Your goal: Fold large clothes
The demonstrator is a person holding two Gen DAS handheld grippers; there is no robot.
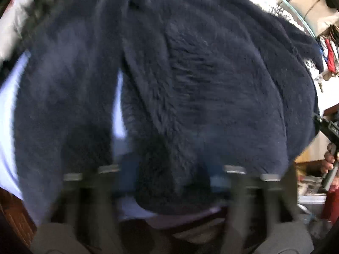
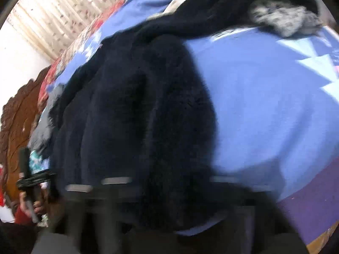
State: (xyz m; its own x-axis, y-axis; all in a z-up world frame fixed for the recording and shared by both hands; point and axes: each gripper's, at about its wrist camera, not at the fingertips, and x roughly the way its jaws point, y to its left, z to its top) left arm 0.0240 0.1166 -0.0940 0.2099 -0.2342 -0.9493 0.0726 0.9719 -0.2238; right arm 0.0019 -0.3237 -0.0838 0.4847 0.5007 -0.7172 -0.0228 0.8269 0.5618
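Here, navy fleece garment [image 1: 190, 84] lengthwise away.

We found no text, label, brand or number that could be read in either blurred wrist view.

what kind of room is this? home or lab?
Most likely a home bedroom. The dark fleece garment lies on a bed with a blue patterned bedspread, a carved wooden headboard stands at its end, and a floral curtain hangs behind it.
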